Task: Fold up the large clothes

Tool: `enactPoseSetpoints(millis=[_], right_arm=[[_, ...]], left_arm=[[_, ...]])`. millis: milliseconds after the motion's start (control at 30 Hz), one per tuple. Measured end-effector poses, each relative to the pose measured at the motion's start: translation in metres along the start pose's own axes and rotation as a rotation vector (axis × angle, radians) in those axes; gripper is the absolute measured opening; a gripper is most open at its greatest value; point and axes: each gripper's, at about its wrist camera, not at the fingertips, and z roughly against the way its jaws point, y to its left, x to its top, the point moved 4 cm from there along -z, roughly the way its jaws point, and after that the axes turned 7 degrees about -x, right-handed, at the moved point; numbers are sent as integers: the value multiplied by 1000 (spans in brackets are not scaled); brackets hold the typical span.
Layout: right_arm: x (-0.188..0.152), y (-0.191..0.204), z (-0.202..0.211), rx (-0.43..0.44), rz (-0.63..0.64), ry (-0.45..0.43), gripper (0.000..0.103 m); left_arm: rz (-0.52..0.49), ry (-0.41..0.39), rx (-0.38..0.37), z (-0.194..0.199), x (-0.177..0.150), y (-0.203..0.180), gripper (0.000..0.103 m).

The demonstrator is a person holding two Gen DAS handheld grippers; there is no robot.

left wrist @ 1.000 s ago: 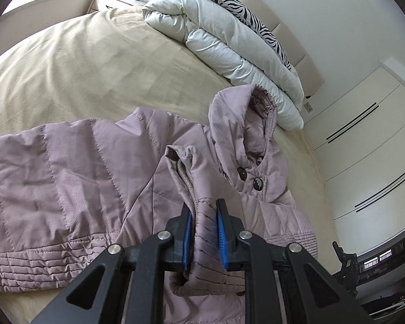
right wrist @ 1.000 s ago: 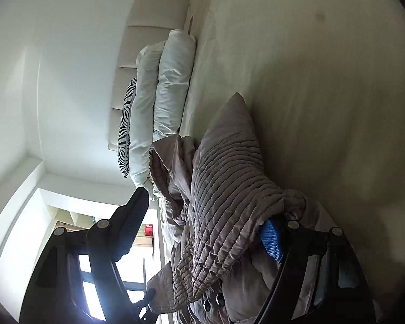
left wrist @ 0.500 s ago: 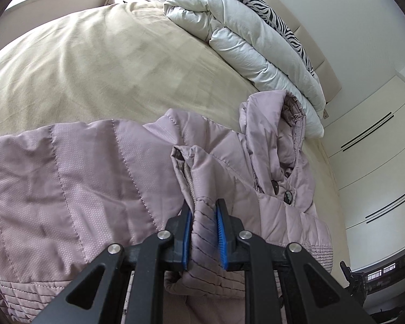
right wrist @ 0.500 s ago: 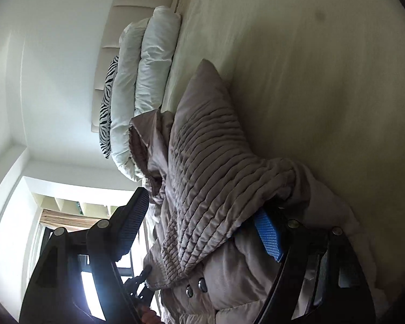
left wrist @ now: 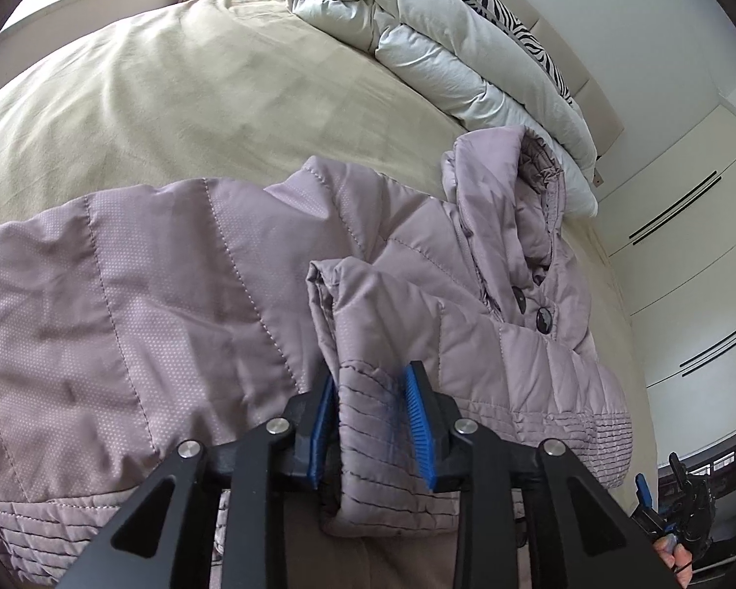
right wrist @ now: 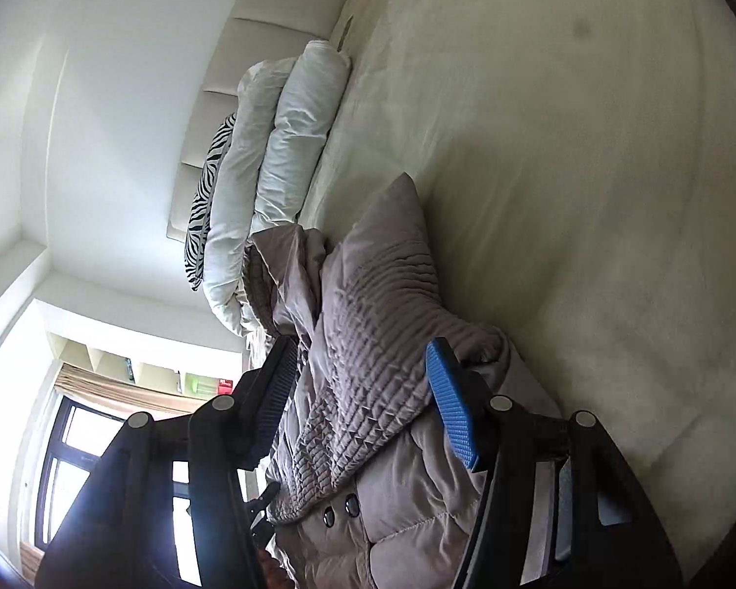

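Jacket (left wrist: 171,294) cuff btwn left gripper (left wrist: 372,422) pads

Quilted, faintly glossy cloth jacket (left wrist: 181,294) (stitched cuffs) on matt bedsheet (left wrist: 171,88).

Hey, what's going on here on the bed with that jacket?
A person with a handheld gripper in each hand is folding a mauve quilted jacket spread on a beige bed. The left gripper has a sleeve cuff between its jaws, laid across the jacket's front, though the jaws look a little apart. The right gripper is open around the other bunched, ribbed cuff. A folded white duvet sits by the headboard.
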Motion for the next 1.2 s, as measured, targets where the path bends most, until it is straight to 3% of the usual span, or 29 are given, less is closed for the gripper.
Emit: enactPoseSetpoints(millis=[100,200,267,367,433,500,600,667,700,733,767,800,833,900,1000,1100,1200], right_arm=[[3,48,-1,-102,168,-18,55],[-4,91,-15,-77,318,-28,55],[-5,100,-37,-26,332,8,55],[-3,89,-79,-77,307,49,55],[0,64,-110,-140,279,98,55],[-2,40,-132,-148,248,144,50],[-9,42,-131,-149,324,116,49],[-13,53,-121,-176,353,93,50],[-14,60,-113,-161,368,68,51],[-17,68,-107,-137,386,47,57],[-19,74,-105,-133,407,31,61],[-22,75,-107,-159,432,22,73],[-26,73,-116,-202,454,37,77],[-34,63,-138,-260,525,104,78],[-44,78,-124,-312,625,67,78],[-53,97,-87,-197,546,32,78],[-79,122,-49,-97,560,9,78]], left_arm=[[-28,-6,14,-4,4,-4,36],[-58,-16,42,-12,9,-8,37],[-75,-17,52,-15,11,-12,37],[-118,-10,74,-21,14,-15,37],[-124,1,73,-26,13,-10,40],[-122,-2,58,-30,12,-5,42],[-126,-22,60,-25,11,-5,45],[-120,-62,72,-12,10,-8,52],[-123,-86,76,-7,9,-9,61],[-125,-104,93,-4,8,-8,70],[-126,-95,115,-6,7,-5,74],[-123,-69,115,-11,6,-1,74],[-119,-63,108,-11,6,0,74],[-95,-76,102,3,5,-1,74],[-80,-128,29,47,-3,-6,75],[-44,-192,-35,106,-22,5,86],[78,-291,-73,174,-55,45,91]])
